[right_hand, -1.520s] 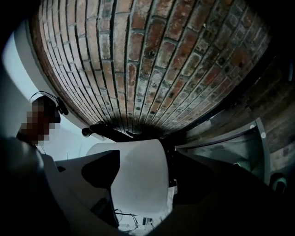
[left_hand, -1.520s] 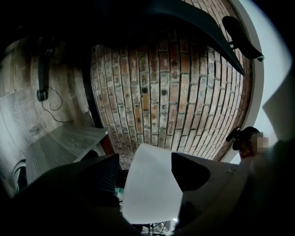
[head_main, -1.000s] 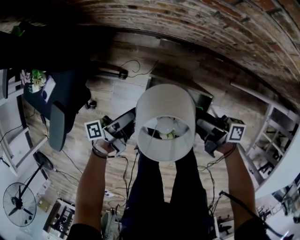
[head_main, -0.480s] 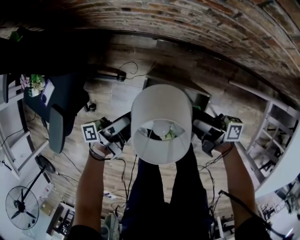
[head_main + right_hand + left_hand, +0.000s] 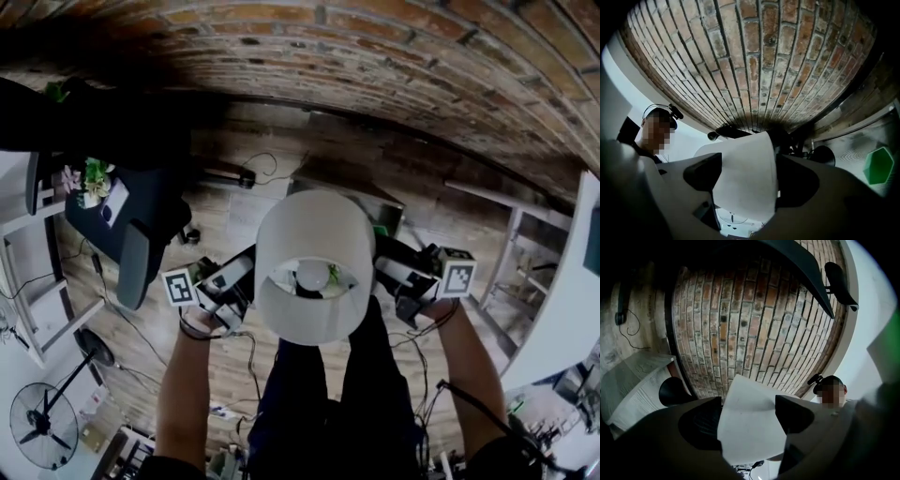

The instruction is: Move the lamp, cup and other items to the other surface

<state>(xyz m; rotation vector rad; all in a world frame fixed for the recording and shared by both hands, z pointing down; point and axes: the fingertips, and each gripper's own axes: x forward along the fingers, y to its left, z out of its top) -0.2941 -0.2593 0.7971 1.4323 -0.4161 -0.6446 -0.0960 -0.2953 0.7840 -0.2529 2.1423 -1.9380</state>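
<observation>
The lamp (image 5: 314,253) has a white cylindrical shade, and its bulb (image 5: 311,275) shows through the open top. It is held in the air in front of the person's legs, above the wooden floor. My left gripper (image 5: 246,281) holds it from the left and my right gripper (image 5: 384,272) from the right. In the left gripper view the white shade (image 5: 749,423) fills the gap between the two dark jaws. The right gripper view shows the shade (image 5: 745,178) clamped the same way. The lamp's base is hidden under the shade. No cup is in view.
A dark office chair (image 5: 141,234) stands to the left, and a low grey table (image 5: 347,187) ahead by the brick wall (image 5: 375,56). White shelving (image 5: 553,300) runs along the right. Cables (image 5: 258,141) and a floor fan (image 5: 42,427) lie on the floor.
The lamp and both grippers have shifted slightly left and down in the head view as the person moves. Both grippers keep their hold on the shade.
</observation>
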